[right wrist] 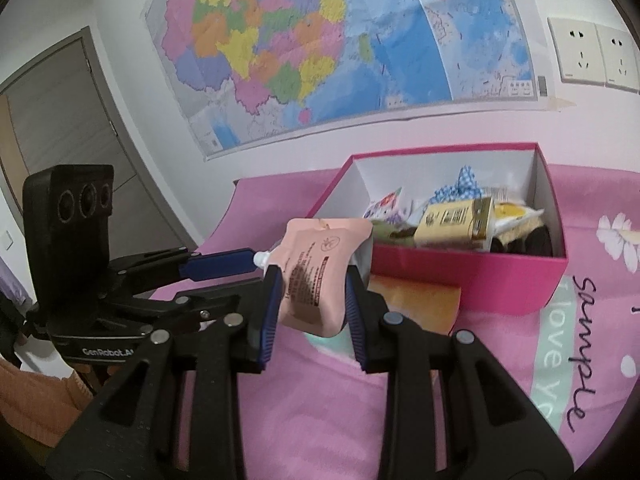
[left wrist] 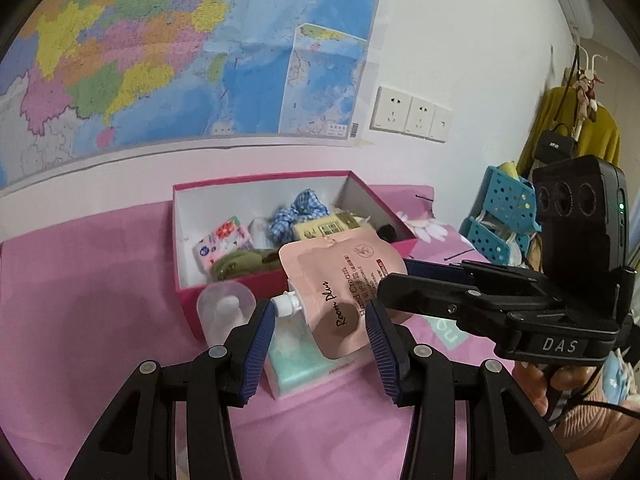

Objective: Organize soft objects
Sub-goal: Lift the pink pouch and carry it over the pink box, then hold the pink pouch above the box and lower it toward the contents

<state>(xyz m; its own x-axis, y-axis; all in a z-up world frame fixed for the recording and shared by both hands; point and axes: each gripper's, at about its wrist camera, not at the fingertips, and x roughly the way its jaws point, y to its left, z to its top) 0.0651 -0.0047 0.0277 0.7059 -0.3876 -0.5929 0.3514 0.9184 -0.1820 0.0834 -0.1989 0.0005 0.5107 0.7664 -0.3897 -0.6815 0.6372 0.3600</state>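
A pink hand cream pouch (left wrist: 336,280) (right wrist: 316,264) hangs in the air in front of an open pink box (left wrist: 192,308) (right wrist: 460,280). My right gripper (right wrist: 312,280) (left wrist: 394,276) is shut on its body, both blue pads pressing the sides. My left gripper (left wrist: 320,312) (right wrist: 250,276) is shut on the same pouch, one pad at the white spout (left wrist: 286,304), the other against the pouch's edge. Inside the box lie a blue checked scrunchie (left wrist: 296,212) (right wrist: 460,186), a floral tissue pack (left wrist: 222,240), a green cloth (left wrist: 240,264) and a beige packet (right wrist: 456,220).
The box stands on a pink sheet (left wrist: 80,320) below a wall map. In front of it lie a mint tissue box (left wrist: 296,360), a clear plastic cap (left wrist: 226,308) and an orange packet (right wrist: 416,300). Blue baskets (left wrist: 504,208) stand at the right. A hand (left wrist: 560,384) holds the right gripper.
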